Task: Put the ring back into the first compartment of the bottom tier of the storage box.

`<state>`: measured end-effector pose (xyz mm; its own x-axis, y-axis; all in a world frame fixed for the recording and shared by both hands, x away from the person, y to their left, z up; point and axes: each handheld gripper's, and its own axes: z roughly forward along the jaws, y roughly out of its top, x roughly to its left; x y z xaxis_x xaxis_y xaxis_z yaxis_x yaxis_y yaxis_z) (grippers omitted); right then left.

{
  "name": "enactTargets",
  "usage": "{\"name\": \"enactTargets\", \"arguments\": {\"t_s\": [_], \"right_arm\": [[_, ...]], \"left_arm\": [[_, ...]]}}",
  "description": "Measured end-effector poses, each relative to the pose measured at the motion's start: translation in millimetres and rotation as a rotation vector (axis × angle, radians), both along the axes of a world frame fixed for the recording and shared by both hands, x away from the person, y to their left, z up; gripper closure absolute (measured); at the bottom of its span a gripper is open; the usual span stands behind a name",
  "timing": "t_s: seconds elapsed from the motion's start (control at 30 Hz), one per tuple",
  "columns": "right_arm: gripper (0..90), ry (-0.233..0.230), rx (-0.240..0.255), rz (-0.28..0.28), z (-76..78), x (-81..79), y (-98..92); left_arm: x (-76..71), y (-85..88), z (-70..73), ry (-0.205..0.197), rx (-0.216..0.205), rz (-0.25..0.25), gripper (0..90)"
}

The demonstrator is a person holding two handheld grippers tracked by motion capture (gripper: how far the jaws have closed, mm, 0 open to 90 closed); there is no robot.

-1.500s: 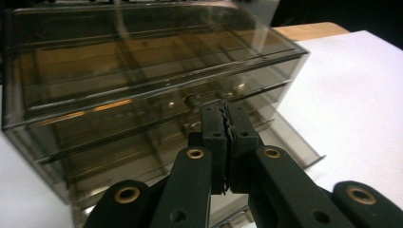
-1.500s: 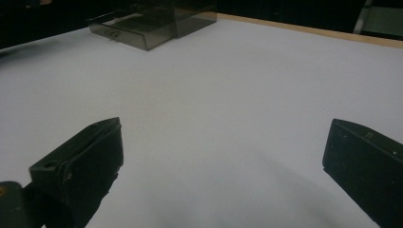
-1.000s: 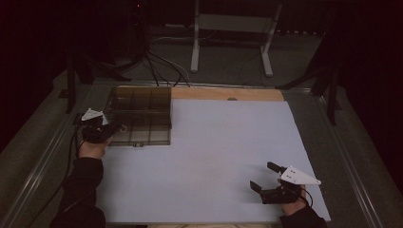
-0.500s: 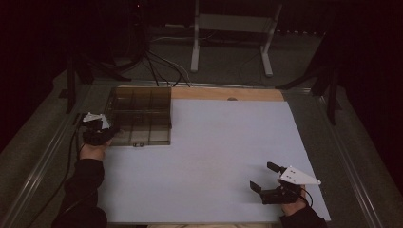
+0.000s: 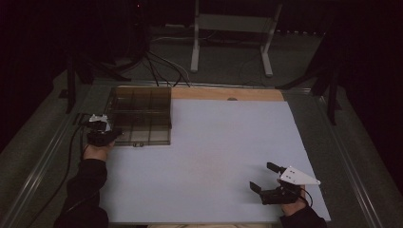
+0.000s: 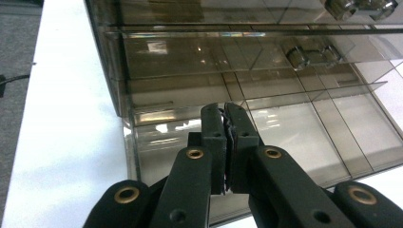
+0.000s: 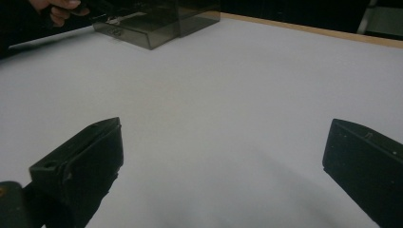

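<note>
A smoky see-through compartment box [image 5: 140,116] sits at the far left of the white table top [image 5: 223,152]. My left gripper [image 5: 115,135] is shut at the box's near left corner, its jaws pressed flat together over the box's clear top [image 6: 285,123] in the left gripper view [image 6: 224,111]. Nothing I can make out lies between them. Small metal parts [image 6: 304,56] lie in compartments farther in. My right gripper [image 5: 262,176] rests low at the near right of the table, open, with bare white surface between its jaws [image 7: 223,128].
A wooden strip [image 5: 228,93] runs along the table's far edge beside the box. Metal rails [image 5: 351,161] flank the table on both sides. Cables [image 5: 157,66] and a stand's legs [image 5: 195,42] lie on the floor beyond. A cable [image 5: 71,142] trails from the left gripper.
My left gripper has shifted slightly at the box's near left corner and stays shut. The right gripper has not moved.
</note>
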<state>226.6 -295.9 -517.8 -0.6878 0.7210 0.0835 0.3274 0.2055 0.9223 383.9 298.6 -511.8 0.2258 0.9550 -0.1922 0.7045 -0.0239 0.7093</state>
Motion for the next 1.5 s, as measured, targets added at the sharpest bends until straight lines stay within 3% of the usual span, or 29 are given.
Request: {"name": "enactTargets", "arguments": {"t_s": [0.17,0.3,0.37,0.5,0.77,0.9,1.17,1.37,1.5], "right_arm": [[0.0,0.0,-0.002,0.001,-0.1,0.1,0.1],[0.0,0.0,-0.003,0.0,0.0,0.1,0.1],[0.0,0.0,-0.003,0.0,0.1,-0.1,0.1],[0.0,0.0,-0.003,0.0,0.2,0.0,0.1],[0.0,0.001,-0.004,-0.001,0.0,0.0,-0.2],[0.0,-0.001,-0.004,0.0,0.2,-0.3,-0.1],[0.0,0.001,-0.003,-0.001,0.2,-0.3,-0.4],[0.0,0.0,-0.003,-0.001,0.2,-0.3,-0.4],[0.0,0.002,-0.005,-0.002,0.0,-0.3,-0.4]], "left_arm": [[-0.3,0.2,0.8,-0.015,0.001,0.01,87.3],[-1.5,0.9,3.3,-0.036,-0.006,0.023,75.2],[-2.7,-0.7,5.4,-0.044,0.007,0.025,66.4],[-3.9,-4.4,9.6,-0.053,0.022,0.014,57.1],[-8.4,-12.0,23.0,-0.084,0.044,0.009,44.8],[-12.4,-19.9,33.8,-0.113,0.087,0.011,40.2],[-17.5,-33.6,46.3,-0.14,0.089,-0.049,30.3],[-21.3,-41.6,57.0,-0.158,0.064,-0.089,20.5],[-24.2,-44.8,59.8,-0.182,0.03,-0.162,15.6]]}}
